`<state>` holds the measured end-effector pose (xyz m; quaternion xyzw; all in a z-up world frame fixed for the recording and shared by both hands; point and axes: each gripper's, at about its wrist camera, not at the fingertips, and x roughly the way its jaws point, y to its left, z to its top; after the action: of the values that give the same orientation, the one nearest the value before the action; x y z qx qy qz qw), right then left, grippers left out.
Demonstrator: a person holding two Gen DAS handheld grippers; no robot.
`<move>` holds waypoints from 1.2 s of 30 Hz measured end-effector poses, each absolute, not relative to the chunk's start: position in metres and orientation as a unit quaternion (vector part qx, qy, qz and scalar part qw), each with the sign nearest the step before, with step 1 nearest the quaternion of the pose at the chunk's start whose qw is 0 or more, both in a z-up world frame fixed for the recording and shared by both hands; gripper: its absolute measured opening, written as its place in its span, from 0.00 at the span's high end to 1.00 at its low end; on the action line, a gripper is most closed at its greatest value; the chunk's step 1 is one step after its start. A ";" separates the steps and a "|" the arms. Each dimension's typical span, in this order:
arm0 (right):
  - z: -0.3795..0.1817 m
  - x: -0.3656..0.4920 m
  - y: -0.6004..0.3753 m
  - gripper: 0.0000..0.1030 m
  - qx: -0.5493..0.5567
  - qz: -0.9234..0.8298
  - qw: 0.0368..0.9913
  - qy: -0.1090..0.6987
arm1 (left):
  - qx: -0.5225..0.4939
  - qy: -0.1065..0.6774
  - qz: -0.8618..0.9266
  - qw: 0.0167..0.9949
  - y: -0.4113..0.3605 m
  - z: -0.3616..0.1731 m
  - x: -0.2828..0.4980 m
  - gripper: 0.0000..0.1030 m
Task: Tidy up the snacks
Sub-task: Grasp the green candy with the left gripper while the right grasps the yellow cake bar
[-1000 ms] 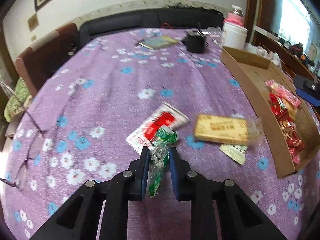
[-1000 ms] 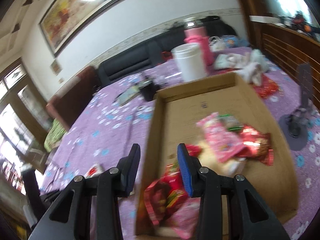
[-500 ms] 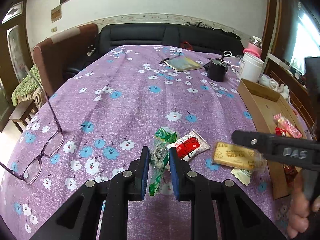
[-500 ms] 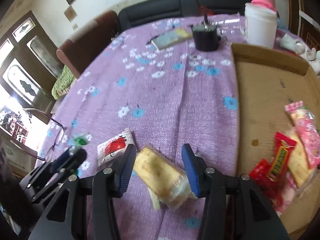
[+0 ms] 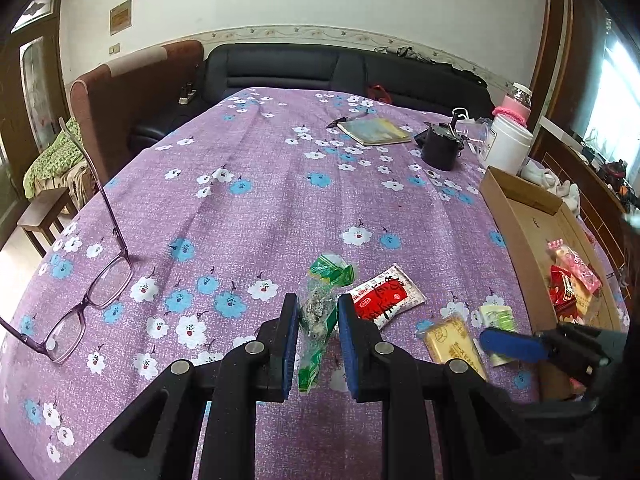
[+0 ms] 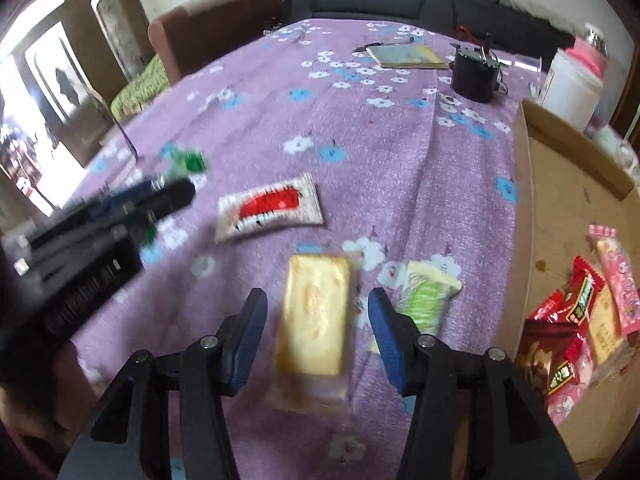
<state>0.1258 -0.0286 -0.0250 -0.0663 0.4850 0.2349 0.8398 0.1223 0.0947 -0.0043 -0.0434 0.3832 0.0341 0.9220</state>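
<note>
The left gripper [image 5: 318, 338] is clamped on a crinkled clear-and-green snack packet [image 5: 320, 312], held just above the purple floral table [image 5: 260, 184]. The right gripper [image 6: 316, 332] — its jaws have just been opening — straddles a golden, clear-wrapped cake bar [image 6: 316, 316] without touching it, beside the cardboard box [image 6: 568, 184] of snacks.
</note>
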 end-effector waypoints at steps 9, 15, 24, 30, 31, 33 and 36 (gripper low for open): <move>-0.026 0.102 -0.035 0.68 -0.066 0.234 0.868 0.432 | -0.031 0.381 0.033 0.923 0.091 -0.005 0.122 0.80; 0.001 0.103 -0.066 0.68 0.023 0.234 0.895 0.380 | -0.013 0.367 0.031 0.930 0.081 -0.003 0.119 0.80; 0.014 0.102 -0.076 0.68 0.056 0.229 0.909 0.344 | 0.027 0.334 0.040 0.941 0.065 0.001 0.110 0.80; 0.017 0.098 -0.080 0.68 0.059 0.227 0.912 0.335 | 0.044 0.315 0.045 0.947 0.059 0.004 0.104 0.80; 0.018 0.098 -0.080 0.68 0.060 0.227 0.913 0.333 | 0.045 0.312 0.045 0.948 0.059 0.005 0.104 0.80; 0.019 0.097 -0.081 0.68 0.060 0.228 0.914 0.331 | 0.049 0.308 0.045 0.949 0.057 0.006 0.103 0.80; 0.020 0.097 -0.083 0.68 0.062 0.227 0.915 0.329 | 0.051 0.304 0.045 0.950 0.056 0.006 0.101 0.80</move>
<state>0.0969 -0.0825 0.0202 0.0620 0.3286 0.2271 0.9147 0.1012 0.0556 0.0062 0.0512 0.3041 0.0454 0.9502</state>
